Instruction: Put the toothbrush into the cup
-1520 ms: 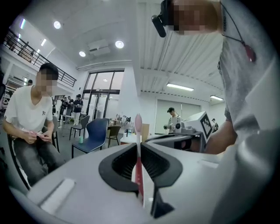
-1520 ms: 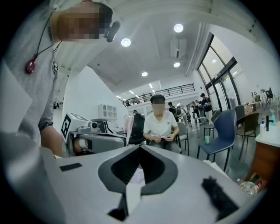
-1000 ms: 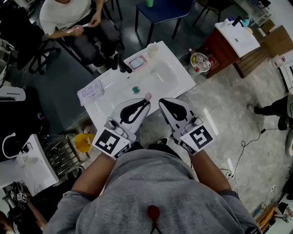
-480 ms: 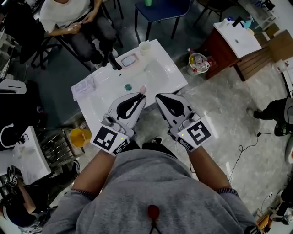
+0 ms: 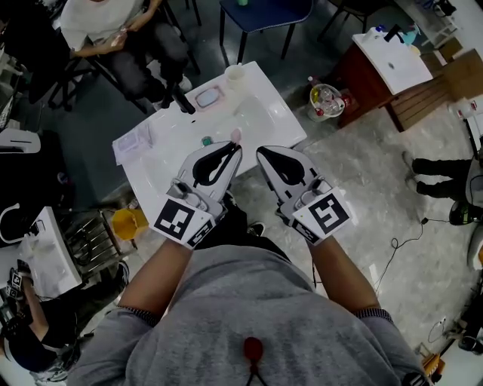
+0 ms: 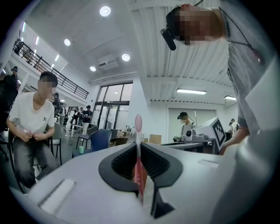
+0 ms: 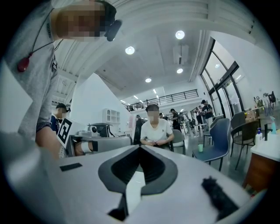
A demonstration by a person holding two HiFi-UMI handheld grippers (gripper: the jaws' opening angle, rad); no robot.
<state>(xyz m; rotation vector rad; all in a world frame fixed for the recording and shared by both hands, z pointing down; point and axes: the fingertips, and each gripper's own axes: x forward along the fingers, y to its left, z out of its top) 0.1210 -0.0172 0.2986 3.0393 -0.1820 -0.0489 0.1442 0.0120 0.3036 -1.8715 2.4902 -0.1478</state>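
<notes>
**Toothbrush clamped in left gripper, cup far across the washbasin**

Nearest the camera, the person's grey-sleeved arms hold both tools level over the near edge of a white washbasin [image 5: 283, 124]. The left gripper [image 5: 236, 149] is clamped on a pink toothbrush [image 5: 235, 136]. In the left gripper view the handle stands upright between the closed jaw tips of that gripper [image 6: 139, 144], and the toothbrush [image 6: 138, 131] has its head poking up past them. Just beside it, the right gripper [image 5: 260, 153] has its jaws pressed together. The right gripper view shows the tips of this gripper [image 7: 140, 146] meeting with nothing between them.

Past the grippers, a small green drain [image 5: 207, 141] sits in the basin bowl, close to the toothbrush head. Further back on the basin's far side stand a black faucet [image 5: 183, 103] and a soap dish [image 5: 207, 97]. The cup [image 5: 235, 73] stands at the far corner, well apart from the toothbrush. Beyond the basin, a seated person [image 5: 106, 30] in a white shirt faces it, with a blue chair [image 5: 268, 11] off to that person's side.
</notes>
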